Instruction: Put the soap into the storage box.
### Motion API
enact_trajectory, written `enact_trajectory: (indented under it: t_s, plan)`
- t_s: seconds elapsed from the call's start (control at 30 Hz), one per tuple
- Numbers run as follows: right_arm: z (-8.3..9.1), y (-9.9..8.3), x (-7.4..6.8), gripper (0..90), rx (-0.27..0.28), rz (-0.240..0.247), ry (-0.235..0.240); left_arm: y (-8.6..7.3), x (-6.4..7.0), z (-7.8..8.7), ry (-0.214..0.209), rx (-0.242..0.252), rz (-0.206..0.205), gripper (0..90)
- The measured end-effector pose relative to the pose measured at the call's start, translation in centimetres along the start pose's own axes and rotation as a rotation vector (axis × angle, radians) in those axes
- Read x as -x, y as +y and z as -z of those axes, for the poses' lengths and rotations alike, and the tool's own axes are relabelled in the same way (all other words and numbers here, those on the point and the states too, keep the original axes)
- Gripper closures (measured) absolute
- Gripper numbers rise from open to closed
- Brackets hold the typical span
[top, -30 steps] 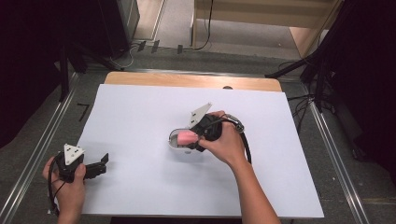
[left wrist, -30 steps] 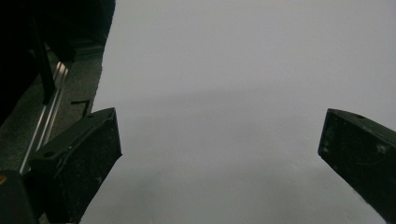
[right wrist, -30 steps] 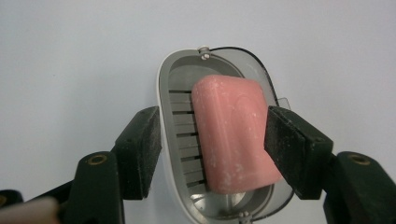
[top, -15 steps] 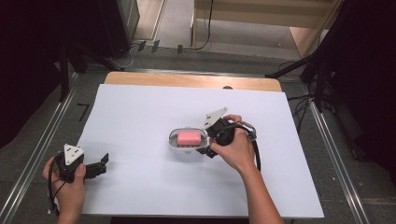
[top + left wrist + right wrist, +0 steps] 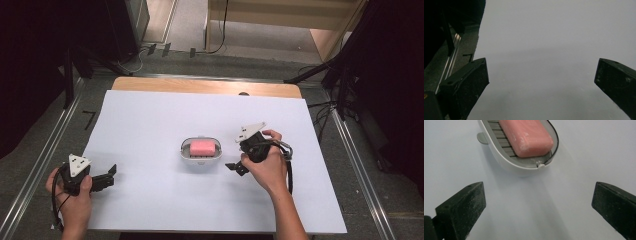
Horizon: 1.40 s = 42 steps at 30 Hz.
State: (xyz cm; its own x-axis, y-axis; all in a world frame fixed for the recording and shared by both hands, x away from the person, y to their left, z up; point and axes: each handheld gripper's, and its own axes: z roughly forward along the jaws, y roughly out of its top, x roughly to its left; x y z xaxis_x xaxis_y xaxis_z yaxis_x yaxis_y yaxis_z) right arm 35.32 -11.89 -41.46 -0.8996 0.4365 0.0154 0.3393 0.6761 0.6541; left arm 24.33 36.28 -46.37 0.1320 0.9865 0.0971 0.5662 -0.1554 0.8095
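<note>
Right gripper view is showing the right gripper (image 5: pixel 537 202) sitting with its black jaws spread wide and holding nothing, just beside the white oval plastic soap dish (image 5: pixel 506 162) where the pink soap bar (image 5: pixel 525 136) is lying. If it is swinging back in carelessly, I think a jaw could bump the light dish and slide it on the white table cover (image 5: pixel 150 125). The left gripper (image 5: pixel 100 178) is also spread wide, far off by the edge, and I am seeing no words or labels anywhere.

A pink soap bar (image 5: pixel 202 148) lies in a white dish (image 5: pixel 185 156) with grey slats, on a white table cover (image 5: pixel 150 120).
</note>
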Motion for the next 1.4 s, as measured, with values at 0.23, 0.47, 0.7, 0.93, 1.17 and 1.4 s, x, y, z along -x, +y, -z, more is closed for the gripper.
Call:
enact_trajectory:
  t_s: [0.23,0.47,0.7,0.93,1.17,1.4]
  plan:
    - [0.7,-1.9,0.2,0.0,0.007,-0.039,-0.027,0.0,0.0,0.0,0.001,0.002,-0.002,0.0]
    - [1.2,-3.5,0.4,0.0,0.008,-0.066,-0.042,0.0,0.0,0.0,0.002,0.002,-0.001,0.0]
    - [1.5,-5.4,0.4,0.0,0.015,-0.095,-0.048,0.0,-0.1,0.0,-0.002,0.006,0.006,0.0]
    - [2.4,-7.4,0.5,0.0,0.029,-0.123,-0.062,0.0,0.0,0.0,0.003,0.005,-0.007,0.0]
    - [3.2,-9.6,0.4,0.0,0.047,-0.156,-0.076,0.0,0.1,0.1,0.003,0.007,-0.013,0.0]
    - [5.0,-11.6,0.7,0.0,0.075,-0.191,-0.103,-0.1,0.2,0.1,0.002,0.009,-0.022,0.0]
